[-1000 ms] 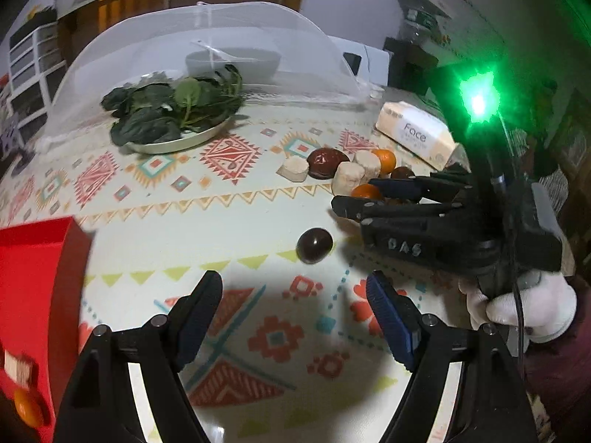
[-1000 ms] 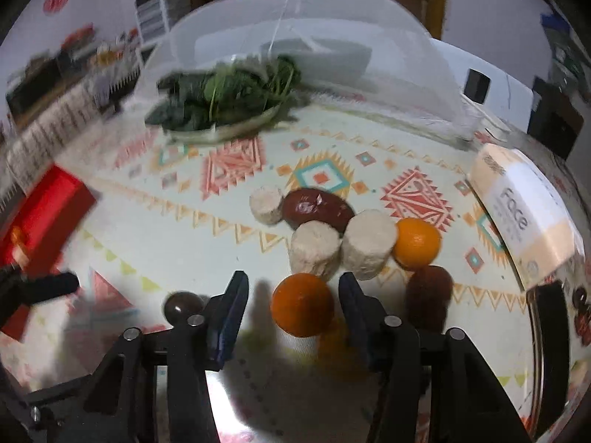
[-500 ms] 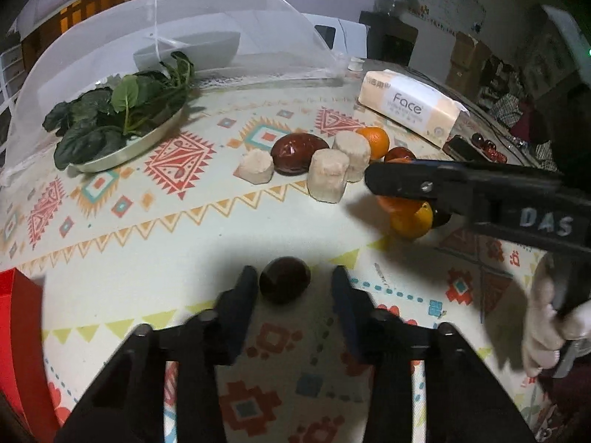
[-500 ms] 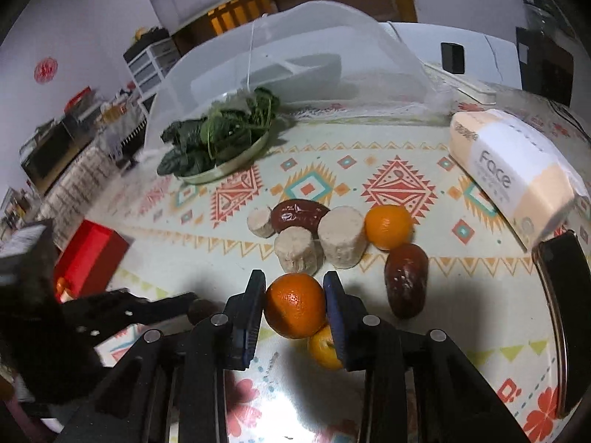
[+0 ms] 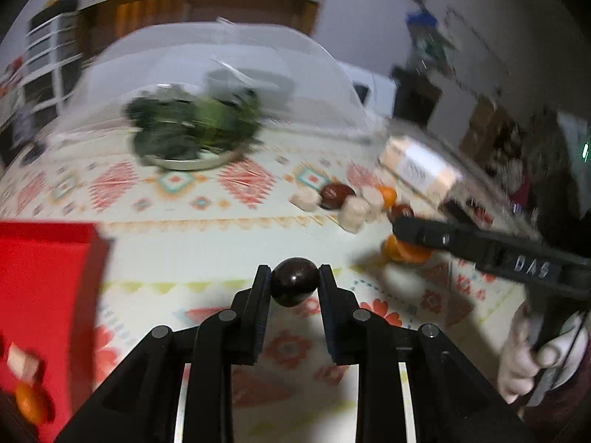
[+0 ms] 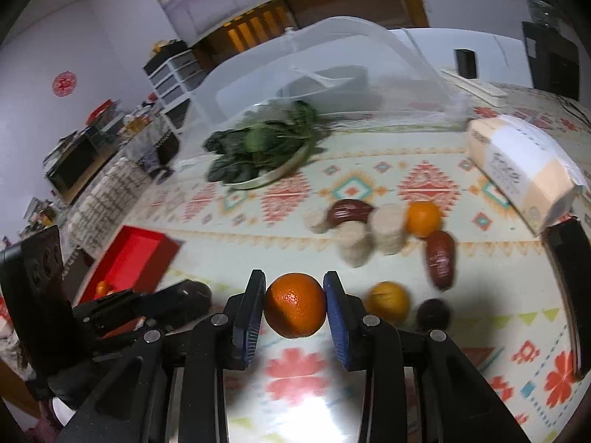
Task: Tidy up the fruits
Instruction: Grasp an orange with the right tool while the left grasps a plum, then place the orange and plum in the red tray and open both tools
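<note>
Left wrist view: left gripper (image 5: 294, 286) clamped tight on a small dark round fruit (image 5: 294, 286), pads pressed against both flanks, fruit apparently clear of the tabletop (image 5: 221, 243). Off to the left of that fruit, the red box (image 5: 44, 277) — open, with an orange piece (image 5: 31, 404) already lying in its near corner. Right of the fruit, seen side-on: right gripper (image 5: 400, 234) with an orange under its tips.

Right wrist view: right gripper (image 6: 294, 310) closed on an orange (image 6: 294, 310), squeezed between the blue pads (image 6: 337, 326), nothing loose about the hold. Just right of the orange on the tabletop, a smaller yellow-orange fruit (image 6: 387, 302) and another dark round one (image 6: 433, 313); beyond those, a cluster of pale cylinders (image 6: 388, 229), two reddish-brown oblong fruits (image 6: 439, 258) and a second orange (image 6: 424, 219). Red box (image 6: 133, 262) left of the held orange, the left gripper (image 6: 177, 301) between the two.

Likely step: carrying both fruits to the red box. Best done with a lift well clear of the box wall, grip kept steady — round fruit rolls easily out of flat pads. Wiser to stagger the hands, left in first, so the grippers avoid crowding over the box. Release low inside, away from the piece already there.
</note>
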Action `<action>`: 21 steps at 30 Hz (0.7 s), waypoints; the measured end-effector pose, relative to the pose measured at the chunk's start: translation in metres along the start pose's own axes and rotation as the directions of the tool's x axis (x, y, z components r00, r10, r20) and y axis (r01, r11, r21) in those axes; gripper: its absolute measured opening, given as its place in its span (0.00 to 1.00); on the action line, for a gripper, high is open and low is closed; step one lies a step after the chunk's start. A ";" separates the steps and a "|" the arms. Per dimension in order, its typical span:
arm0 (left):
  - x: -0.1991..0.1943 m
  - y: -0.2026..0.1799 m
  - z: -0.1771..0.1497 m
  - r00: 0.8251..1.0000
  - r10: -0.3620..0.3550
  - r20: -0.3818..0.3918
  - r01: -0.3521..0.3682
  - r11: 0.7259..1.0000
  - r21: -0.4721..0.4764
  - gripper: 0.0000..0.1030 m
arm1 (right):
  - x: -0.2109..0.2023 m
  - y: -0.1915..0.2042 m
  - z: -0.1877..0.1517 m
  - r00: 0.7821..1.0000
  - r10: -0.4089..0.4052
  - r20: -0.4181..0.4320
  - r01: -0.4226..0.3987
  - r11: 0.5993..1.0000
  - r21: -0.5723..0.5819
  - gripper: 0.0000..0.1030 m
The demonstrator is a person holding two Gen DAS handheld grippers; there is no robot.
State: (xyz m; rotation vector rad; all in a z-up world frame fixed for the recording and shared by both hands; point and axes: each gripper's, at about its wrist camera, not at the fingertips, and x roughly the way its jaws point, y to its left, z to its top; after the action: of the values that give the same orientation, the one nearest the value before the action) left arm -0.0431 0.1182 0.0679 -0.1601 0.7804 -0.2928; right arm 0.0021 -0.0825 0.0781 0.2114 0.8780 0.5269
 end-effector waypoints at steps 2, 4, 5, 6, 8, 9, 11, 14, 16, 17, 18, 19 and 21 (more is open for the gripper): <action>-0.023 0.021 -0.003 0.999 0.008 0.036 -0.006 0.998 -0.060 0.24 | 0.000 0.018 -0.002 0.999 0.040 -0.008 -0.040 0.999 -0.013 0.34; -0.050 0.048 -0.007 0.996 0.036 0.076 -0.026 0.992 -0.126 0.24 | 0.004 0.040 -0.004 0.997 0.076 -0.022 -0.076 0.997 -0.031 0.34; -0.065 0.067 -0.011 0.993 0.063 0.097 -0.046 0.985 -0.166 0.24 | 0.007 0.051 -0.006 0.995 0.094 -0.031 -0.095 0.995 -0.042 0.34; -0.076 0.079 -0.015 0.990 0.088 0.108 -0.066 0.979 -0.192 0.24 | 0.012 0.067 -0.008 0.992 0.117 -0.044 -0.119 0.991 -0.054 0.34; -0.100 0.112 -0.023 0.979 0.155 0.130 -0.119 0.960 -0.253 0.24 | 0.021 0.091 -0.011 0.986 0.154 -0.069 -0.159 0.985 -0.073 0.34; -0.107 0.125 -0.026 0.975 0.178 0.133 -0.136 0.951 -0.277 0.24 | 0.027 0.104 -0.013 0.982 0.170 -0.083 -0.177 0.981 -0.084 0.34; -0.126 0.157 -0.036 0.962 0.235 0.139 -0.177 0.923 -0.341 0.24 | 0.041 0.134 -0.018 0.974 0.198 -0.115 -0.210 0.971 -0.112 0.34; -0.142 0.194 -0.050 0.950 0.283 0.133 -0.205 0.886 -0.417 0.24 | 0.064 0.175 -0.025 0.959 0.230 -0.165 -0.254 0.956 -0.148 0.34; -0.147 0.217 -0.058 0.945 0.306 0.119 -0.221 0.861 -0.459 0.24 | 0.079 0.200 -0.029 0.952 0.239 -0.192 -0.272 0.947 -0.171 0.34; -0.148 0.227 -0.062 0.943 0.313 0.111 -0.227 0.851 -0.474 0.24 | 0.086 0.210 -0.031 0.948 0.243 -0.204 -0.280 0.943 -0.178 0.34; -0.148 0.236 -0.065 0.942 0.318 0.103 -0.231 0.842 -0.488 0.24 | 0.093 0.219 -0.033 0.945 0.246 -0.216 -0.287 0.940 -0.184 0.34; -0.147 0.245 -0.067 0.943 0.320 0.094 -0.234 0.834 -0.500 0.24 | 0.102 0.231 -0.035 0.941 0.248 -0.230 -0.293 0.937 -0.191 0.34; -0.144 0.259 -0.071 0.945 0.318 0.078 -0.234 0.823 -0.518 0.24 | 0.116 0.244 -0.038 0.937 0.244 -0.251 -0.297 0.933 -0.202 0.34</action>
State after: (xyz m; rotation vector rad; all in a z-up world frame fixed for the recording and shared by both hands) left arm -0.1392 0.4066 0.0498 -0.5530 0.6938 0.2107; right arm -0.0527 0.1846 0.0700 0.0550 1.0002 0.9233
